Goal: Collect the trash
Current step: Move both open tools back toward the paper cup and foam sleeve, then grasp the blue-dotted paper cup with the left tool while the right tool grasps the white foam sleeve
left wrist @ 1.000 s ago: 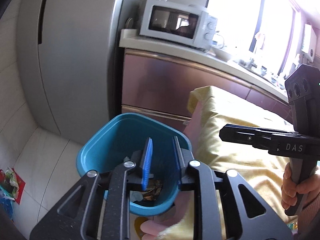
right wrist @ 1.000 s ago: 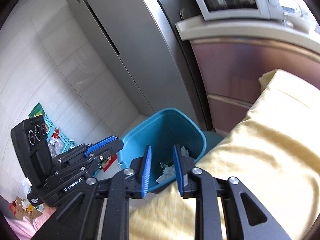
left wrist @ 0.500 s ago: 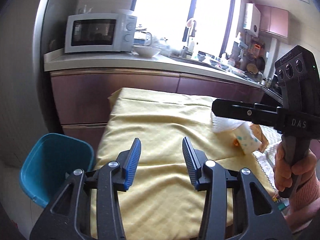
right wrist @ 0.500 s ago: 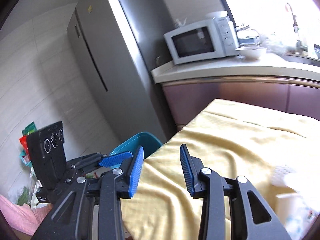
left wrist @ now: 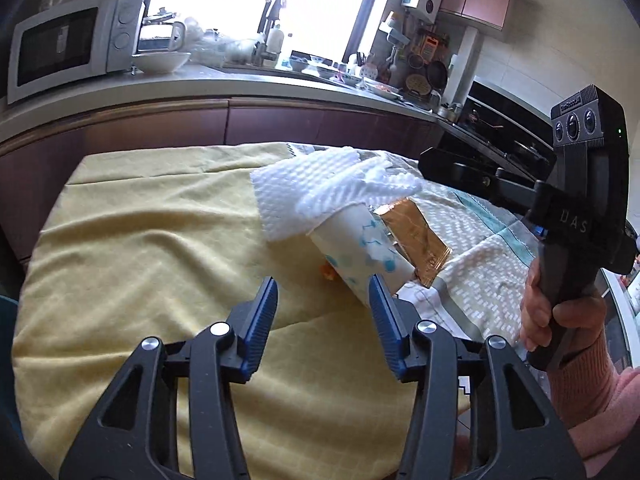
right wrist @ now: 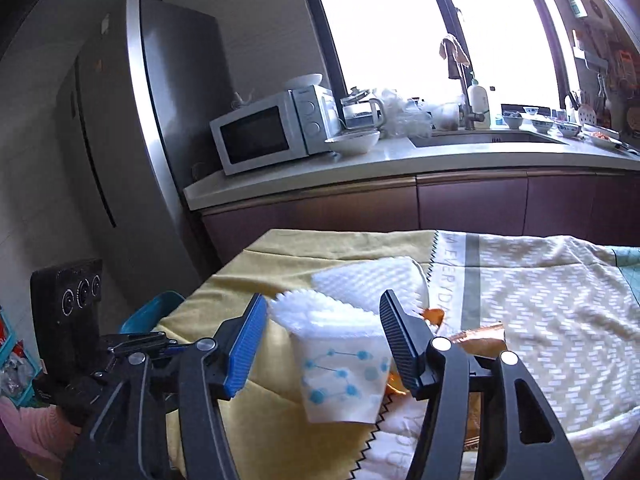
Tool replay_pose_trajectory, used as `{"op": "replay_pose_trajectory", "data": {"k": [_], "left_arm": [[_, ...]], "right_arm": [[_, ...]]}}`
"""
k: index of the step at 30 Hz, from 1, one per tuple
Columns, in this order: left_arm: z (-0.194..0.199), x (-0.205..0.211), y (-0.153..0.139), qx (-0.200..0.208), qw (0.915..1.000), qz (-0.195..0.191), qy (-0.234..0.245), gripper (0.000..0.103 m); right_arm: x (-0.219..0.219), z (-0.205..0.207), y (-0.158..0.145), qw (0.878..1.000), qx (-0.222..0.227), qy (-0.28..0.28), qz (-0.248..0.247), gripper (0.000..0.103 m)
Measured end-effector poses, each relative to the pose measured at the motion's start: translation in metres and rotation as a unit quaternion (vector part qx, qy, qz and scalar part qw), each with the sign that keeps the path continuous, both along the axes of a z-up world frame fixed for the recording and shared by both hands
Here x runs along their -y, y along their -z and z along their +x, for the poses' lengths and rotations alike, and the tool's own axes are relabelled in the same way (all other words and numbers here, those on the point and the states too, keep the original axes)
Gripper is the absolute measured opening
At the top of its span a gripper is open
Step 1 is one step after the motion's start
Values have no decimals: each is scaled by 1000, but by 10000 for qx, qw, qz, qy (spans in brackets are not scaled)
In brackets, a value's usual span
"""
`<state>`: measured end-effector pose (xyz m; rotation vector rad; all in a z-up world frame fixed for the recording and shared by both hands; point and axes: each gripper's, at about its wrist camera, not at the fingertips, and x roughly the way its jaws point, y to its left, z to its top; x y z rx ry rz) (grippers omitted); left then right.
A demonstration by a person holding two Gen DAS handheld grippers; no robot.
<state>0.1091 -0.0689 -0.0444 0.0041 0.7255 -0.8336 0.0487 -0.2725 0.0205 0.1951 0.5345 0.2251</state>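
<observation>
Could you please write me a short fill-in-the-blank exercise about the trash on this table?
1. White tissue is stuffed into a paper ____.
2. That container lies on its ____.
3. The shiny wrapper beside it is ____-coloured.
4. The cloth beneath the left gripper is ____.

Missing words: cup; side; copper; yellow

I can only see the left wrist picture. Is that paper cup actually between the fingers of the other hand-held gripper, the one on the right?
Observer: Yes. In the right wrist view the paper cup, stuffed with white tissue, sits between the right hand-held gripper's opening jaws, not gripped.
Operator: What stands left of the microwave?
Observer: A tall grey fridge, right at the counter's end.
</observation>
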Motion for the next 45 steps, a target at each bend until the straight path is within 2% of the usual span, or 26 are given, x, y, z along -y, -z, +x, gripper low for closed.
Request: {"op": "replay_pose_trajectory", "data": {"k": [4,16,24,31,32,34,39,45], "left_arm": [[10,23,10,-329,9993,-56,171,50],[50,57,24,-1004,9947,-151,168,50],[61,54,25,-1163,9923,-365,220,33],[52,52,22,-1084,9933,-344,208,31],[51,51,22,-1067,9935,-342,207,31],[48,48,22,-1053,9936,-355,197,31],[40,39,17,-951,9948,-340,142,30],[24,25,6,-669,9975,-233,72,30]], "right_arm": [[10,4,16,9997,-198,-1,-159,63],[15,18,24,9983,-196,-151,-527,64],[16,18,23,9979,-159,-273,-573,65],[9,29,24,9959,-179,-511,-721,64],[8,31,24,9956,-209,-543,-740,62],[4,33,26,9948,-259,-619,-766,46],[3,32,26,9947,-313,-713,-676,23],[5,26,21,9961,-249,-714,-464,12]]}}
